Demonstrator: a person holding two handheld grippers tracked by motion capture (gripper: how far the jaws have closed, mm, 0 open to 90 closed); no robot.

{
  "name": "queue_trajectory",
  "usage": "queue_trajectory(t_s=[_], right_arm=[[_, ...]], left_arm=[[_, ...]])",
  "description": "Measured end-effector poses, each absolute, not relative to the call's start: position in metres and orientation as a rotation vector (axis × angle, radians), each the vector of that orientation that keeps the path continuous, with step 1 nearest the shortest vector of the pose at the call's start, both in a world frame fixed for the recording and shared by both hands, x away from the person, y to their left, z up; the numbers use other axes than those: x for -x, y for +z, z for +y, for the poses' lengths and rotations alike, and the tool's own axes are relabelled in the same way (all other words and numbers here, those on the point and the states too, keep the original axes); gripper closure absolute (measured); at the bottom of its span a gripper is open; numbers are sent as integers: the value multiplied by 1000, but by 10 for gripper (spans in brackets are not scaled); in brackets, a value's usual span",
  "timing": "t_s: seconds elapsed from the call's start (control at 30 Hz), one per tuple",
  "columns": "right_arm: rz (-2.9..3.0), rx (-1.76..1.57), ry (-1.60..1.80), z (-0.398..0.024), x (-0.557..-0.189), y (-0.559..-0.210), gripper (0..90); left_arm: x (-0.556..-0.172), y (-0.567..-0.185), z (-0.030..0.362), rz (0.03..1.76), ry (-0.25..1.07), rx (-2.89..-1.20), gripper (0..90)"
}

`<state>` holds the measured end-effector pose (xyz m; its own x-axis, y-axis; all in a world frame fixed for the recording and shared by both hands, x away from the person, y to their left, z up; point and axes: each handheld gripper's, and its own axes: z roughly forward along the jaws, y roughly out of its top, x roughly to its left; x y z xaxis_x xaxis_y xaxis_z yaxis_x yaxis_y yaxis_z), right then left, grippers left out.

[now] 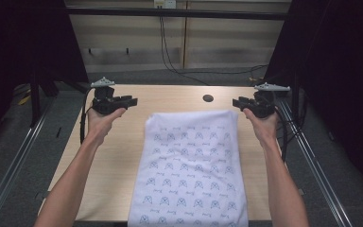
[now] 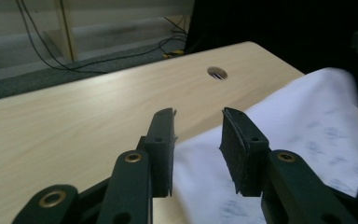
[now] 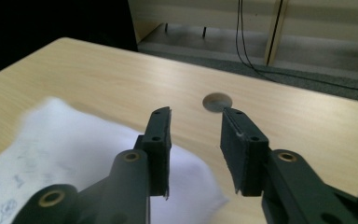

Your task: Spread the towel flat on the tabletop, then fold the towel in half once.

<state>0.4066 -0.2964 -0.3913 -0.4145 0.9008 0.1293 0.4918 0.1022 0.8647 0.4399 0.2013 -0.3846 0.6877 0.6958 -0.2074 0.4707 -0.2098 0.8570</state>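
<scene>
While both tools stand with jaws parted and nothing between them, the far corners of the white printed cloth are best approached together. The cloth lies flat on the counter, its far left corner just below and ahead of the left tool, its far right corner under the near jaw of the right tool. Each tool should be lowered until one jaw slides beneath the hem, then closed on the corner only. Beyond the tips, a cable hole is to be avoided.
</scene>
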Motion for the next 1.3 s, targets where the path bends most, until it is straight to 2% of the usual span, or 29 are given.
queue_trajectory(t_s=[0.23,0.5,0.63,0.8,0.9,1.03,1.3], right_arm=[[2049,-1299,1226,-302,-373,-404,616],[2218,-1230,1243,-301,-310,-425,685],[2295,-1241,1259,-293,-292,-447,693],[2384,-1247,1234,-280,-286,-477,663],[2418,-1252,1209,-276,-285,-486,648],[2444,-1238,1158,-269,-283,-495,645],[2439,-1213,1111,-265,-281,-502,658]], left_arm=[[-411,-415,196,848,216,-1938,647],[-368,-458,184,738,75,-2053,800],[-359,-486,175,745,-17,-2062,781],[-359,-501,167,751,-2,-2140,737],[-358,-505,168,735,9,-2163,771],[-358,-504,172,731,22,-2188,874],[-341,-504,180,742,22,-2184,880]])
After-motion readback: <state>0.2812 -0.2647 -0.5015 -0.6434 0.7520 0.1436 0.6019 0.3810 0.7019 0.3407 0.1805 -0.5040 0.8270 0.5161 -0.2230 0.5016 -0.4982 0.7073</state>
